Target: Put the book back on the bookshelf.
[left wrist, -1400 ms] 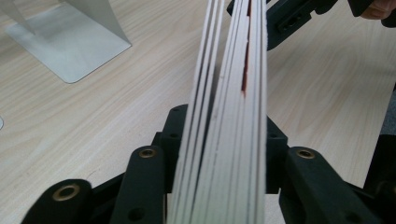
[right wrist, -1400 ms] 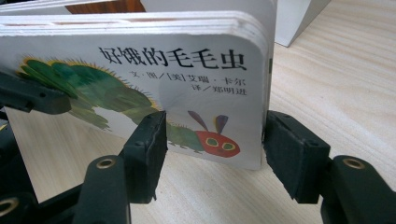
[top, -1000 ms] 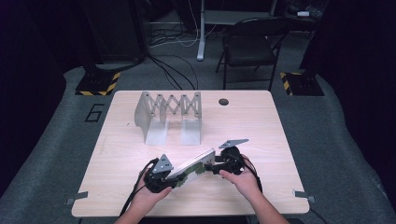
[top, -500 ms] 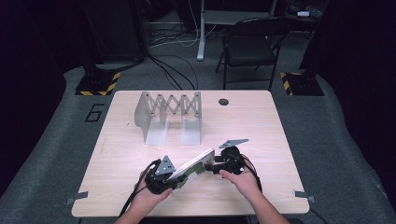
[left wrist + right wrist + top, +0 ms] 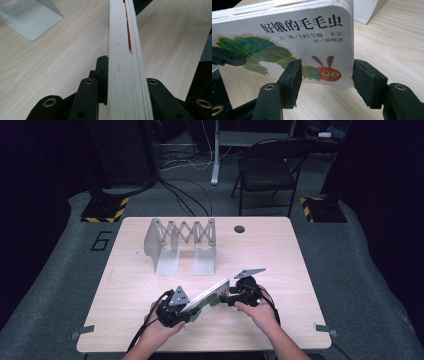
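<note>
Clamped on the board book's (image 5: 126,82) near left end, your left gripper (image 5: 176,312) carries it above the table (image 5: 125,280); your right gripper (image 5: 325,82) straddles its right end, pads apparently not pressing. Close squarely first, then carry it toward the far folding rack (image 5: 180,240).

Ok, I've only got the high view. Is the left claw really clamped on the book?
Observer: Yes. In the left gripper view the left claw is shut on the book, across its page edge.
Operator: Which book?
Observer: The right gripper view shows the cover: a green caterpillar with a red head, under a Chinese title.
Operator: And the right claw?
Observer: The right claw straddles the cover's lower corner. I can't tell whether it presses.
</note>
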`<state>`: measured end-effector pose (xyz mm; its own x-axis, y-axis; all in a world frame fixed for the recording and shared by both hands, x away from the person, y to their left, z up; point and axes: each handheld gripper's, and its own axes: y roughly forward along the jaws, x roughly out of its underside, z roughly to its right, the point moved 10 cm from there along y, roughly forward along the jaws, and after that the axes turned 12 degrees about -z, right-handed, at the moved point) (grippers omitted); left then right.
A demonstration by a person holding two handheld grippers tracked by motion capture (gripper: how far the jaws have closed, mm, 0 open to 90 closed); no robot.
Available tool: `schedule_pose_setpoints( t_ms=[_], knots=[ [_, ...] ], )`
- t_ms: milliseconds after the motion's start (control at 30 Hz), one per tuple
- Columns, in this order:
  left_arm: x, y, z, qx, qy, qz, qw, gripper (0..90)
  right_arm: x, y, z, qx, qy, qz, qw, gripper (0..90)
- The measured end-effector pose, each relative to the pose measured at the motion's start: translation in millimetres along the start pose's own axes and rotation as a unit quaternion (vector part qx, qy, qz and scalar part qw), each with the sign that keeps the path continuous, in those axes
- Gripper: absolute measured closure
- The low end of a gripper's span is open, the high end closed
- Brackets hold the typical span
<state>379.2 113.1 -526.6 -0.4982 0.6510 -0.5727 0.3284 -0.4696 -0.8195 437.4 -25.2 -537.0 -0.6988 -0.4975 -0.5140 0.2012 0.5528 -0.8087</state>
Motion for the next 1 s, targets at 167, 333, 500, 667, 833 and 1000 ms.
schedule_pose_setpoints(
  t_ms=[167,333,500,667,833,1000],
  knots=[
    [-0.3,-0.1,0.4,0.004,0.0,-0.003,1.0,75.4,-1.0,0.2,1.6,-0.001,-0.005,0.005,1.0,40.7],
    [-2.2,-1.3,-0.1,0.001,-0.002,0.003,1.0,75.6,-0.3,-0.7,1.9,-0.001,0.001,0.004,1.0,41.1],
    [-4.2,-2.0,-2.1,0.013,-0.009,0.004,0.9999,75.6,0.1,-3.2,4.4,0.002,0.003,0.008,1.0,41.3],
    [-8.7,-5.5,-7.2,0.003,-0.004,0.004,1.0,75.7,1.9,-5.9,3.9,0.003,0.003,0.011,0.9999,41.3],
    [-12.7,-10.1,-11.6,0.004,-0.012,0.01,0.9999,75.7,2.3,-9.3,5.3,0.005,0.005,0.016,0.9998,41.4],
    [-13.0,-14.7,-15.8,-0.001,-0.016,0.012,0.9998,75.7,4.5,-10.7,6.6,0.006,0.007,0.016,0.9998,41.4]
  ],
)
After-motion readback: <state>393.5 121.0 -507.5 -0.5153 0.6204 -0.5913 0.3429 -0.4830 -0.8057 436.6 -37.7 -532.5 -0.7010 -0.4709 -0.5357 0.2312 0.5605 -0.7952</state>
